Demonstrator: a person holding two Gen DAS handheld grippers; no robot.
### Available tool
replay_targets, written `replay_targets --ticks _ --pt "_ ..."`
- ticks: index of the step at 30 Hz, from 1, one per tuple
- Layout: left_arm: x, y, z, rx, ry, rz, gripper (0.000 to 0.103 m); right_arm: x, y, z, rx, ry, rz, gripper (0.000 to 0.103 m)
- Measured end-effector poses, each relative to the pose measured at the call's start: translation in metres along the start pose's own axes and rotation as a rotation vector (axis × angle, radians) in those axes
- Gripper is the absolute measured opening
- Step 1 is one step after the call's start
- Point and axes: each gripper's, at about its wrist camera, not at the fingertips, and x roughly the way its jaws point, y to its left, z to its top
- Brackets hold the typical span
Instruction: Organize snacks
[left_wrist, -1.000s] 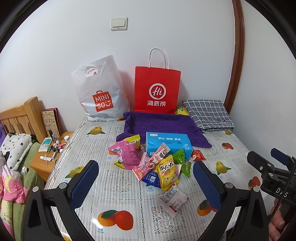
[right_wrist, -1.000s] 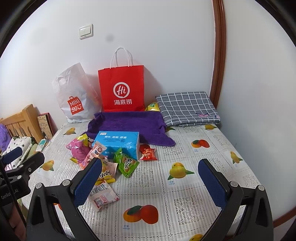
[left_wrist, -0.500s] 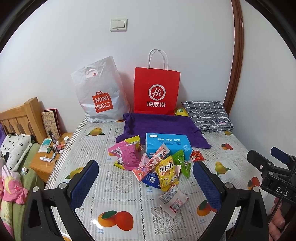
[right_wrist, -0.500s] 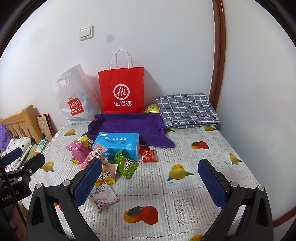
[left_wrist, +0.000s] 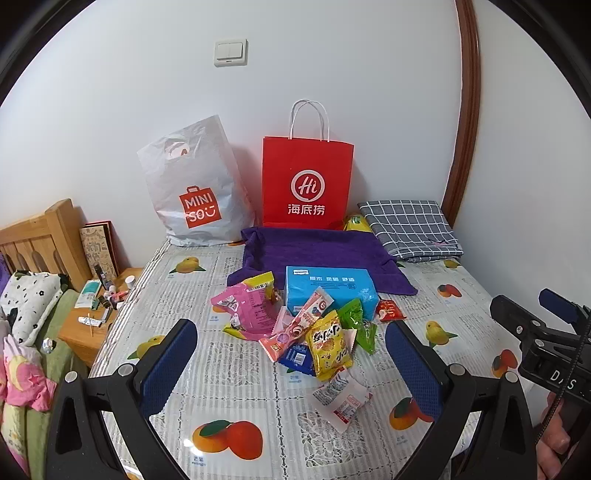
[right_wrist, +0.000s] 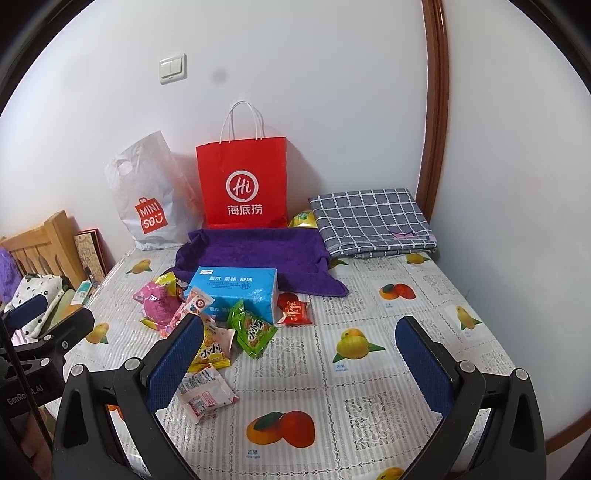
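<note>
My left wrist camera looks forward from above the near edge of the table (left_wrist: 192, 373), toward the back wall, with the snack pile (left_wrist: 314, 332) centred between my fingers. My right wrist camera faces the same way from further right, so that pile (right_wrist: 207, 325) sits left. Both views share the red paper bag (left_wrist: 306, 184) (right_wrist: 242, 182).
</note>
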Motion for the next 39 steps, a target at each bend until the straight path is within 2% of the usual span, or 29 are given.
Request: replay_targets --ticks 25,32,39 --pt "0.005 -0.004 -0.002 0.010 0.018 -0.005 0.102 0.000 -0.001 -0.002 0.005 0.005 0.014 0.102" --pt "0.029 0.012 -0.009 -0.018 0.067 0.030 0.102 0.025 0.000 -0.015 -0.007 0.054 0.030 0.102" --pt "0.058 0.033 -0.018 -0.046 0.116 0.044 0.102 0.061 0.009 -0.044 -0.026 0.111 0.117 0.101"
